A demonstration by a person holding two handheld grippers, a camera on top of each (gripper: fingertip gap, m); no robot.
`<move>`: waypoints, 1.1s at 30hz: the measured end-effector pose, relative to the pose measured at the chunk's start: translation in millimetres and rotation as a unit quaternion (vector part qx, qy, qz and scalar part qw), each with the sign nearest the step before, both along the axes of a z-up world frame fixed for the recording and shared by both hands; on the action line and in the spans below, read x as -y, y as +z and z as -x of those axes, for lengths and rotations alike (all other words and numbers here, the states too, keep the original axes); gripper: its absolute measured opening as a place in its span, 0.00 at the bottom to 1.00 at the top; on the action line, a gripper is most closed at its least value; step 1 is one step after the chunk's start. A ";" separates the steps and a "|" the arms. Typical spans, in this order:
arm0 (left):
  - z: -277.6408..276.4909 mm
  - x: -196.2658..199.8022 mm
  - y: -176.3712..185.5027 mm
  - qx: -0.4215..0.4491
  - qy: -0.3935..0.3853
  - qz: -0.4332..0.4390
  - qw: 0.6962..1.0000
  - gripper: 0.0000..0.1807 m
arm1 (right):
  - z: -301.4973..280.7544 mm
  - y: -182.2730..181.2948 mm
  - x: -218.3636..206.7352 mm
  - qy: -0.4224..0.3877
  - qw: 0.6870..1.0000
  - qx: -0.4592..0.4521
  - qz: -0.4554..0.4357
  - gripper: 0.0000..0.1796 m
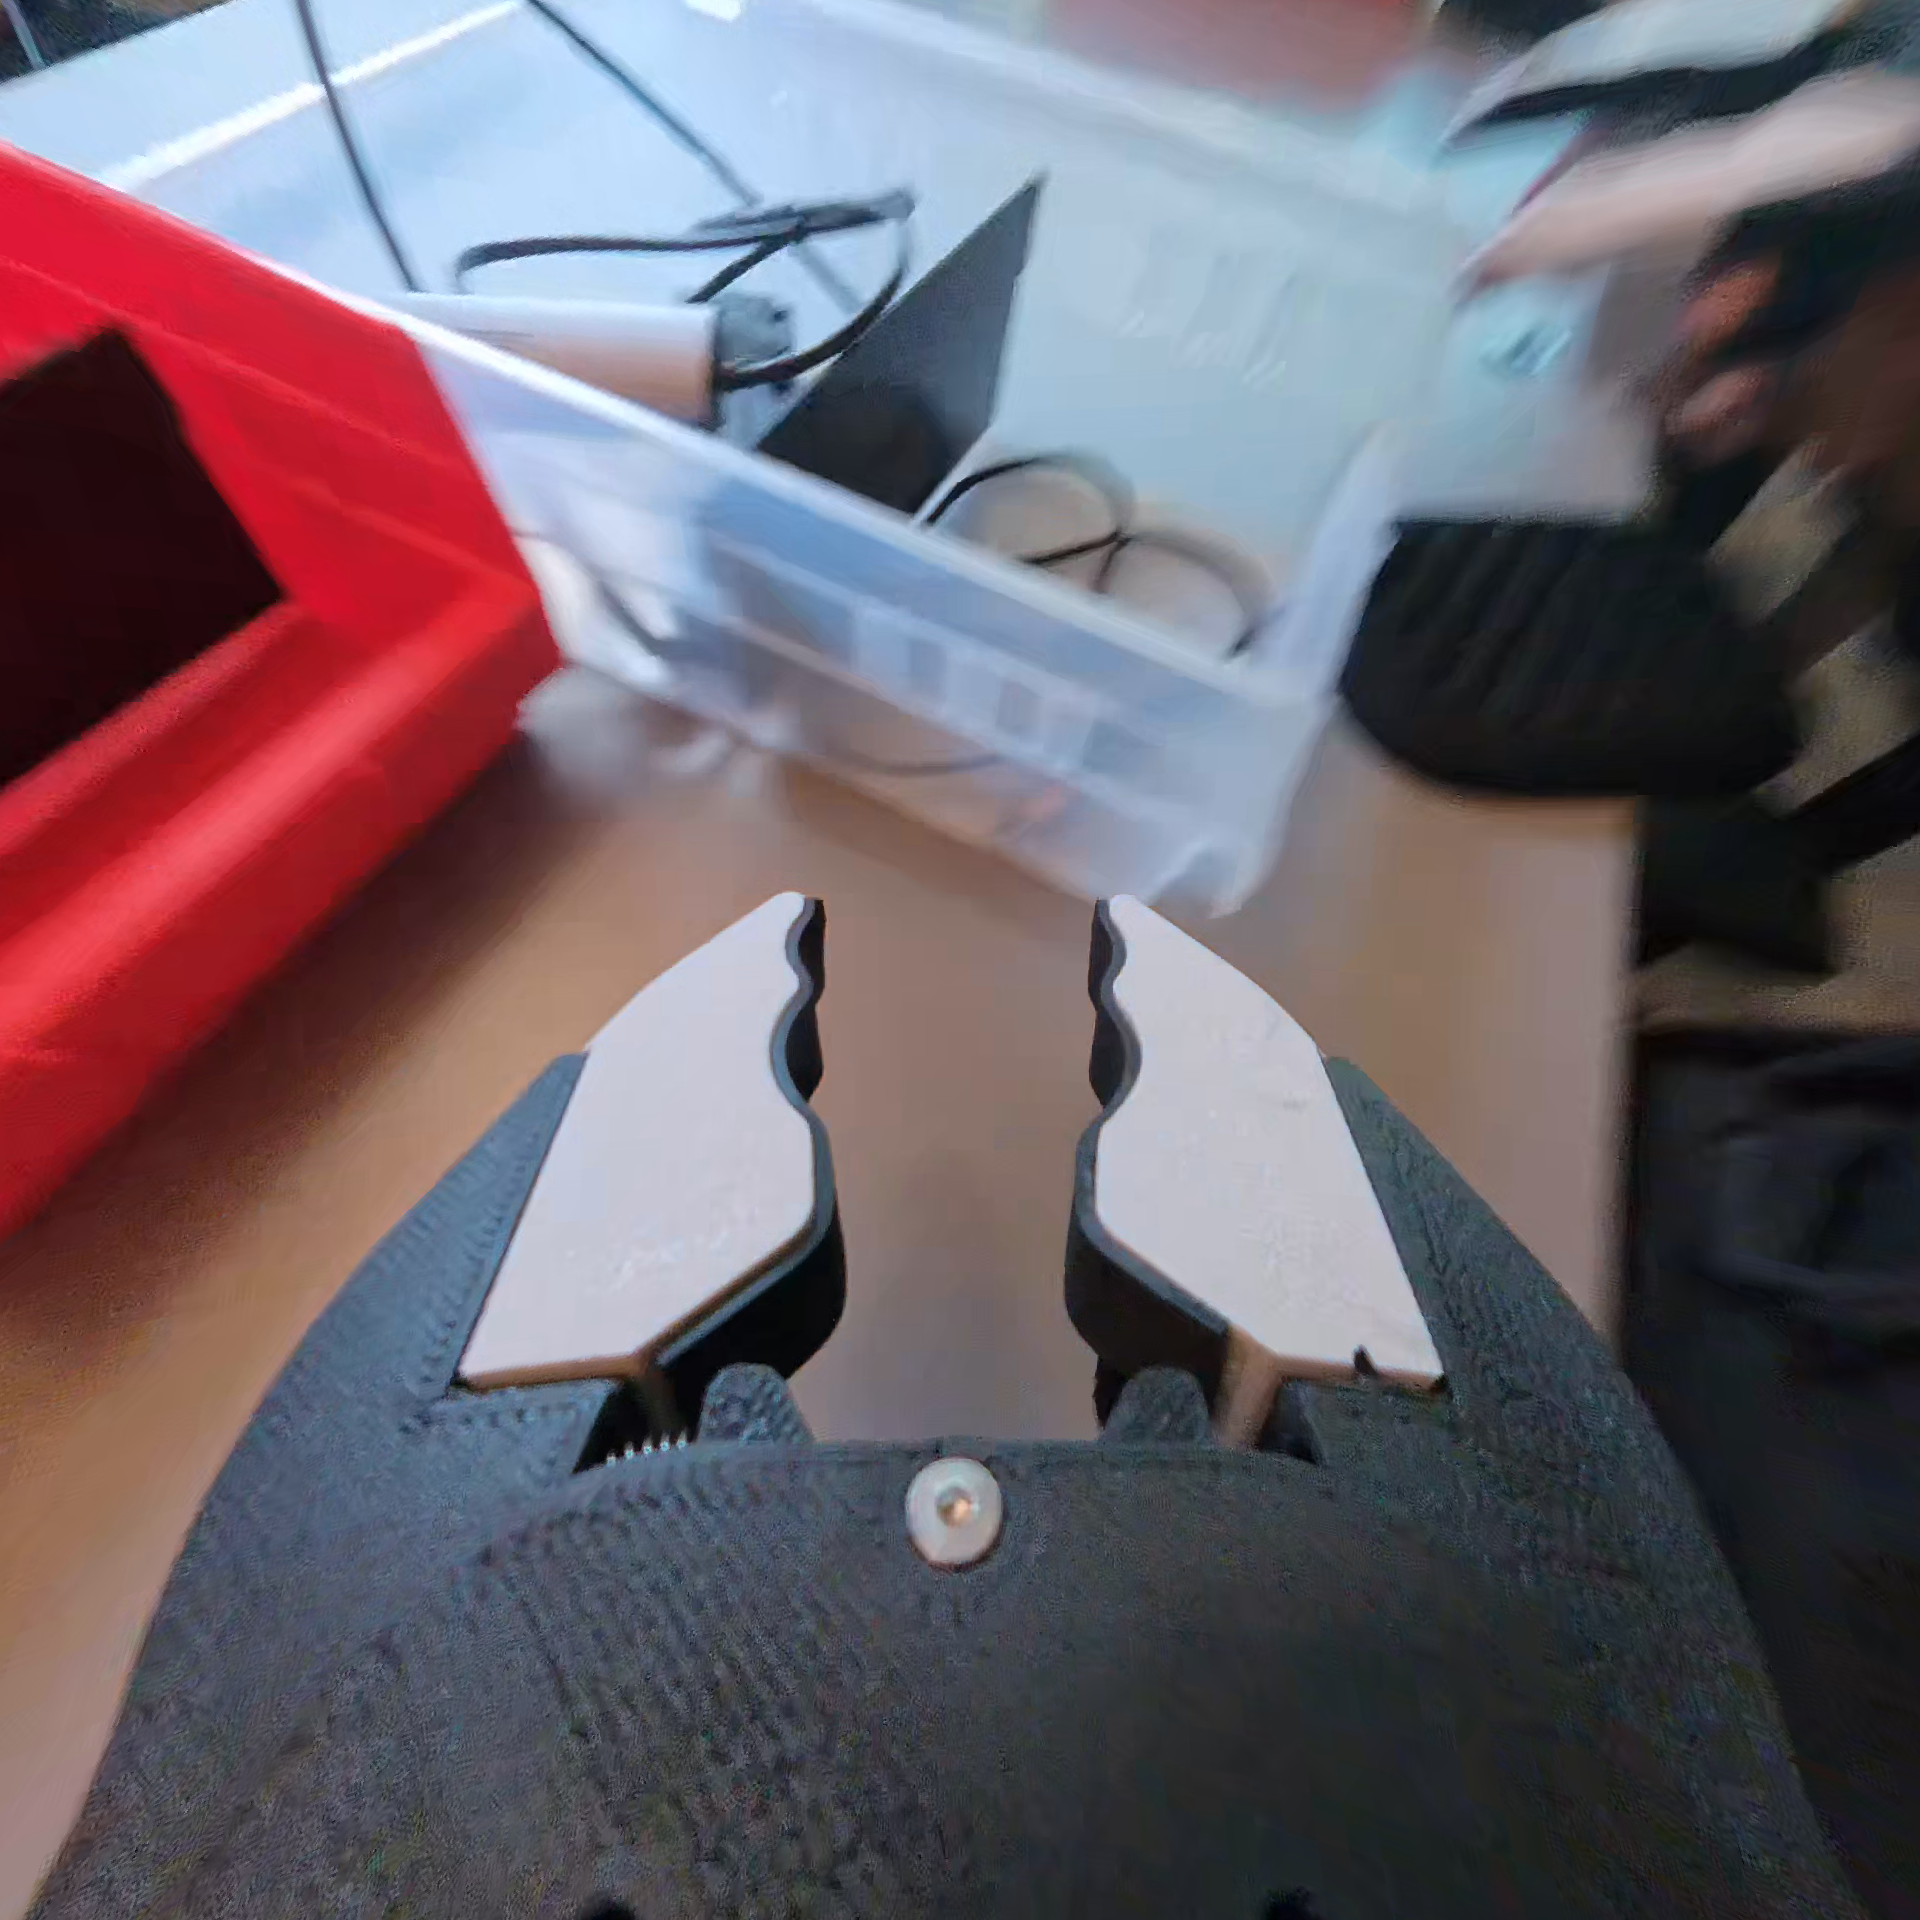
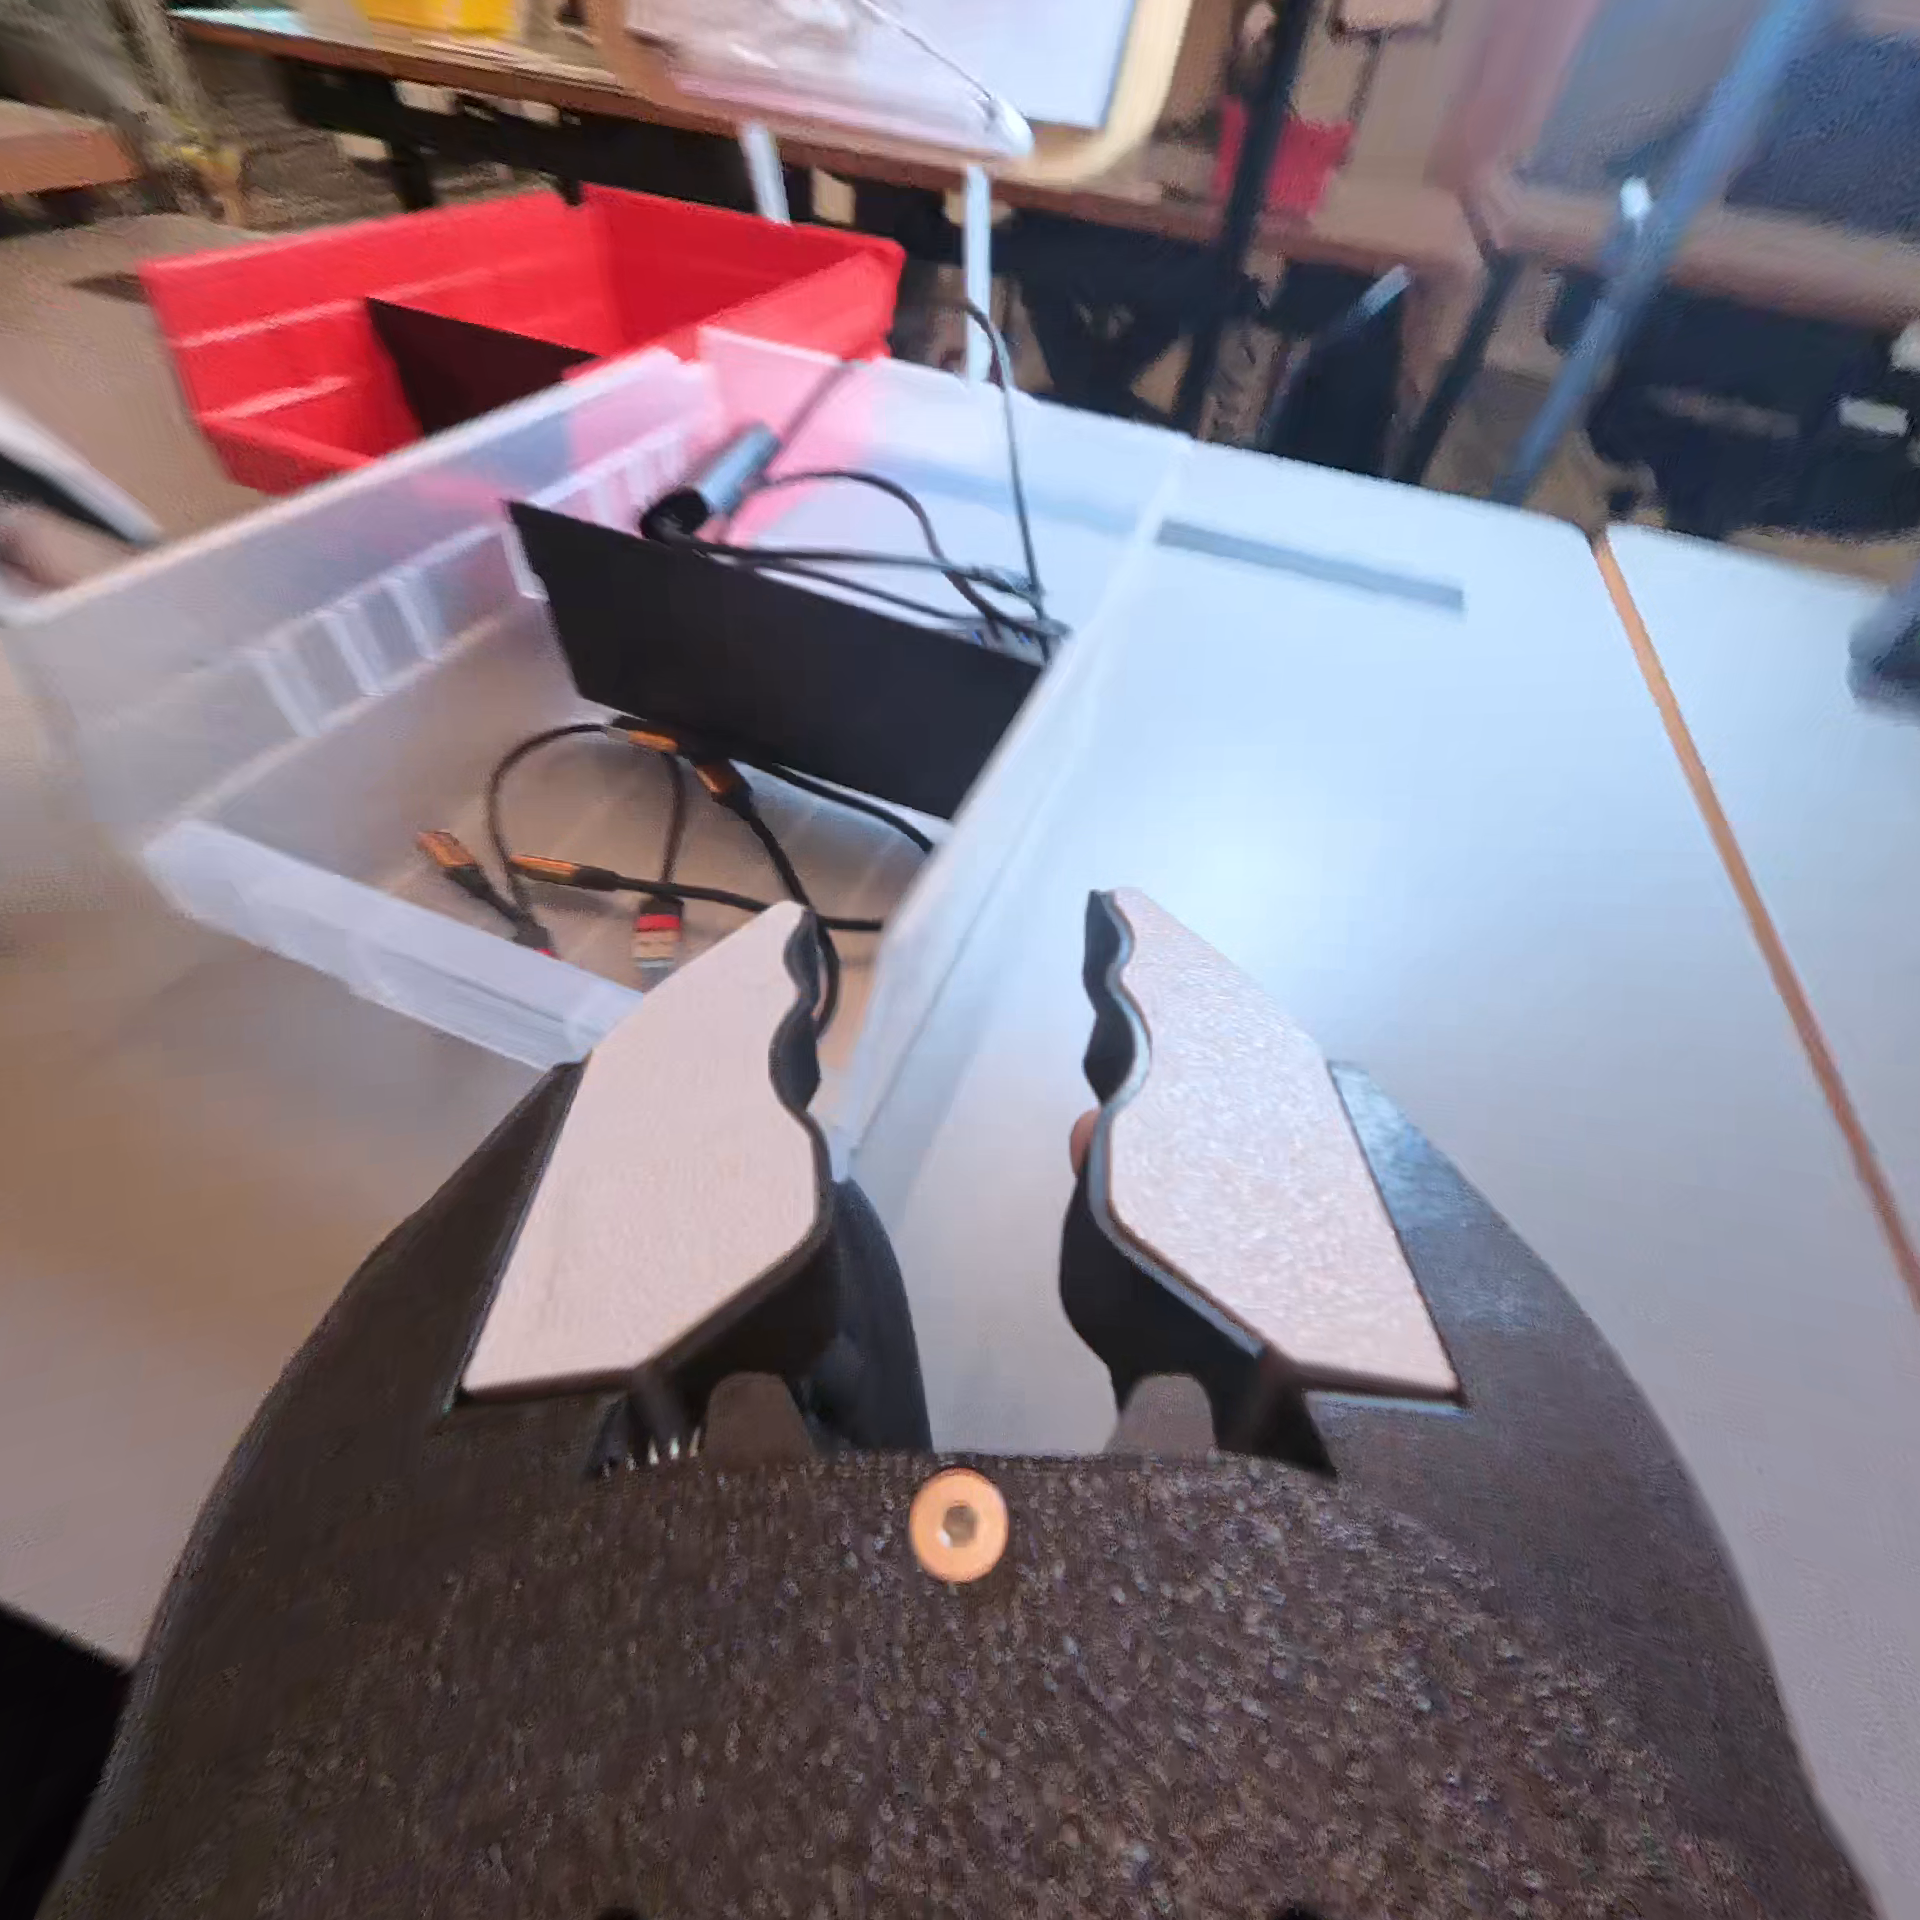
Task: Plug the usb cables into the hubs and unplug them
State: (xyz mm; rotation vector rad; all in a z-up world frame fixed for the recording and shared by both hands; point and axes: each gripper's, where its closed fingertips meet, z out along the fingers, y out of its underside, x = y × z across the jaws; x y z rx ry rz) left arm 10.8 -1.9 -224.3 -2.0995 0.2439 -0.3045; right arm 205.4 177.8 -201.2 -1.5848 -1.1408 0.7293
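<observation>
We hold both tools above the table with nothing between their fingers: the left gripper [image 1: 958, 914] hangs spread over bare wood short of the clear plastic bin [image 1: 1039, 665], and the right gripper [image 2: 945, 914] is likewise parted, poised over the bin's near corner and its lid [image 2: 1351, 831]. The cables [image 2: 582, 873] lie loose on the bin floor in the near compartment, at least 3 orange-tipped plugs and 1 red-and-silver plug [image 2: 657, 940] pointing our way. Behind a black divider [image 2: 769, 675] sits what looks like a grey hub [image 2: 738, 468] with dark leads running off it; blur keeps us from saying whether any port is filled. A red bin [image 2: 520, 312] stands beyond. We judge the step in hand to be the reach for a plug. To do it well, we should come down over the bin wall, take 1 plug by its rigid shell and not the cord, and keep its flat face level for the port.
</observation>
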 end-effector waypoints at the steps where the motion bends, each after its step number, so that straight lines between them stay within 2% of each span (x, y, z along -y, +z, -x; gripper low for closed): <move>1: -19.8 2.6 5.5 0.047 0.013 -0.017 0.999 0.27 | 0.1 -10.0 -5.9 -0.018 1.000 0.001 0.017 0.29; 3: -47.3 -1.6 10.6 0.096 0.051 -0.060 0.992 0.27 | 8.7 -25.8 -9.0 -0.027 0.999 0.009 0.044 0.31; 5: -55.6 -16.5 5.8 0.092 0.100 -0.099 0.986 0.28 | 17.1 -32.7 -15.1 -0.045 0.998 0.042 0.032 0.32; 7: -63.7 -33.8 -6.8 0.088 0.115 -0.095 0.985 0.29 | 29.9 -33.2 -14.1 -0.038 0.998 0.054 0.021 0.29; 8: -62.2 -42.3 -16.7 0.068 0.127 -0.078 0.986 0.28 | 37.6 -32.8 -10.1 -0.024 0.998 0.050 0.033 0.26; 9: -57.4 -50.4 -24.2 0.037 0.142 -0.071 0.987 0.28 | 43.4 -30.6 -8.5 -0.020 0.998 0.037 0.041 0.17; 12: -46.5 -59.0 -26.6 -0.017 0.176 -0.063 0.982 0.23 | 41.7 -27.8 -14.7 -0.055 0.998 0.029 0.028 0.07; 16: -41.9 -51.9 -23.3 -0.067 0.182 -0.065 0.979 0.17 | 34.0 -14.9 2.5 -0.064 0.998 0.004 0.002 0.08; 21: -46.6 -32.1 18.9 -0.107 0.184 -0.130 0.968 0.14 | 16.0 35.8 36.1 -0.071 0.994 -0.060 -0.051 0.08; 26: -43.3 9.2 95.2 -0.146 0.214 -0.202 0.945 0.12 | 19.7 109.9 76.8 -0.028 0.988 -0.120 -0.093 0.10; 29: -14.1 48.6 134.4 -0.166 0.266 -0.235 0.920 0.10 | 52.9 140.9 109.7 0.020 0.982 -0.158 -0.097 0.11; 33: 42.7 115.8 161.7 -0.186 0.347 -0.246 0.886 0.09 | 127.2 162.6 159.0 0.098 0.975 -0.181 -0.086 0.12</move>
